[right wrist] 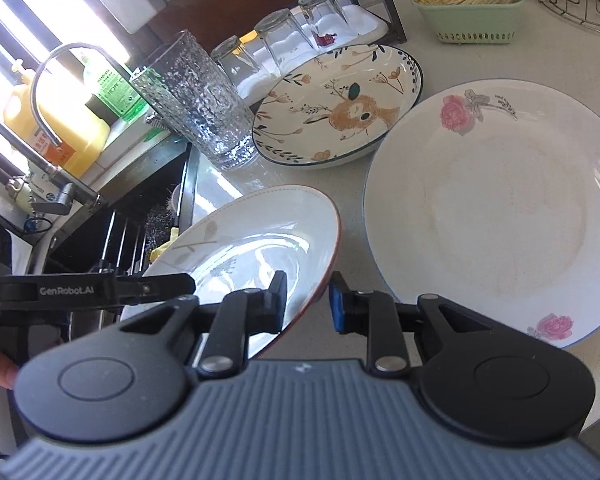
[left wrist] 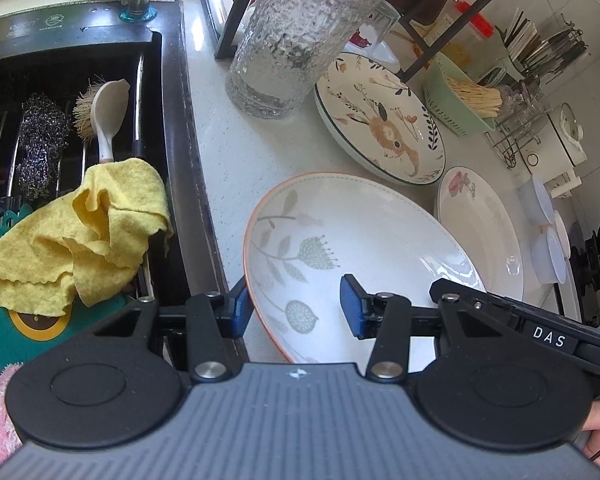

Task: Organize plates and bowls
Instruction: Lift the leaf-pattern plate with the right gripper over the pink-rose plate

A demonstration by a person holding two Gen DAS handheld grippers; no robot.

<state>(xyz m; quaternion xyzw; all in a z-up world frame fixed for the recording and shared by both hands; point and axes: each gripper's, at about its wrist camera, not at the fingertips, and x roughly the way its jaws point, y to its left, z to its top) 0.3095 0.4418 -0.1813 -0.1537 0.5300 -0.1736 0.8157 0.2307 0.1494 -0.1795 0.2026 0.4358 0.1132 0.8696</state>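
I had both tools on the leaf plate (left wrist: 352, 240), left tool (left wrist: 296, 306) and right tool (right wrist: 308, 304) each clamped on its rim. The glass (left wrist: 300, 36), deer plate (left wrist: 384, 120) and rose plate (right wrist: 500, 208) crowded the surface (left wrist: 236, 148) beyond.

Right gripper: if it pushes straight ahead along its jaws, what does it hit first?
Nothing to reach: the right gripper already straddles the rim of the orange-rimmed leaf-print plate, which looks tilted up. Beyond it, probably bare countertop, then the deer plate; depth is unclear.
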